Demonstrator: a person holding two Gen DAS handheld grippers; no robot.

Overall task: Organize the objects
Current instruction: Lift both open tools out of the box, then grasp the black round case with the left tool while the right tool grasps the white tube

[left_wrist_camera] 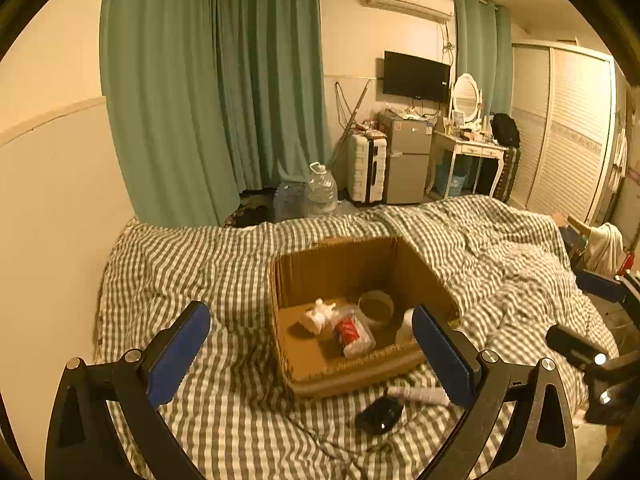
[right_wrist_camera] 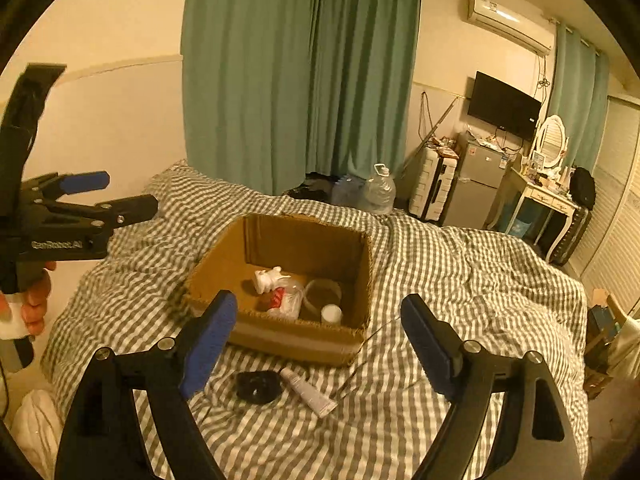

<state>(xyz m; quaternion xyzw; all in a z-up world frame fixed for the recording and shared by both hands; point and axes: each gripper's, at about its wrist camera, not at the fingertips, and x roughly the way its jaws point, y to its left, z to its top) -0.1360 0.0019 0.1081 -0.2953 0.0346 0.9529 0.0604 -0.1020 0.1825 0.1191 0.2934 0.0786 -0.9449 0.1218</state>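
An open cardboard box (left_wrist_camera: 340, 264) (right_wrist_camera: 280, 236) sits on the checked bedspread. Inside lie a white spray head (left_wrist_camera: 318, 314) (right_wrist_camera: 266, 278), a red-and-clear plastic packet (left_wrist_camera: 352, 334) (right_wrist_camera: 285, 300), a tape roll (left_wrist_camera: 376, 308) (right_wrist_camera: 322, 290) and a white bottle (left_wrist_camera: 404, 326) (right_wrist_camera: 331, 314). In front of the box lie a black object (left_wrist_camera: 378, 416) (right_wrist_camera: 256, 387) and a white tube (left_wrist_camera: 416, 394) (right_wrist_camera: 307, 392). My left gripper (left_wrist_camera: 312, 320) is open and empty, held above the bed before the box; it also shows in the right wrist view (right_wrist_camera: 128, 192). My right gripper (right_wrist_camera: 320, 310) is open and empty above the tube.
The checked bedspread (left_wrist_camera: 200, 272) (right_wrist_camera: 460, 280) covers the bed. Beyond it stand water jugs (left_wrist_camera: 320, 190), a white suitcase (left_wrist_camera: 366, 168), a small fridge (left_wrist_camera: 406, 160) and a dressing table (left_wrist_camera: 468, 148). Green curtains (left_wrist_camera: 200, 80) hang behind.
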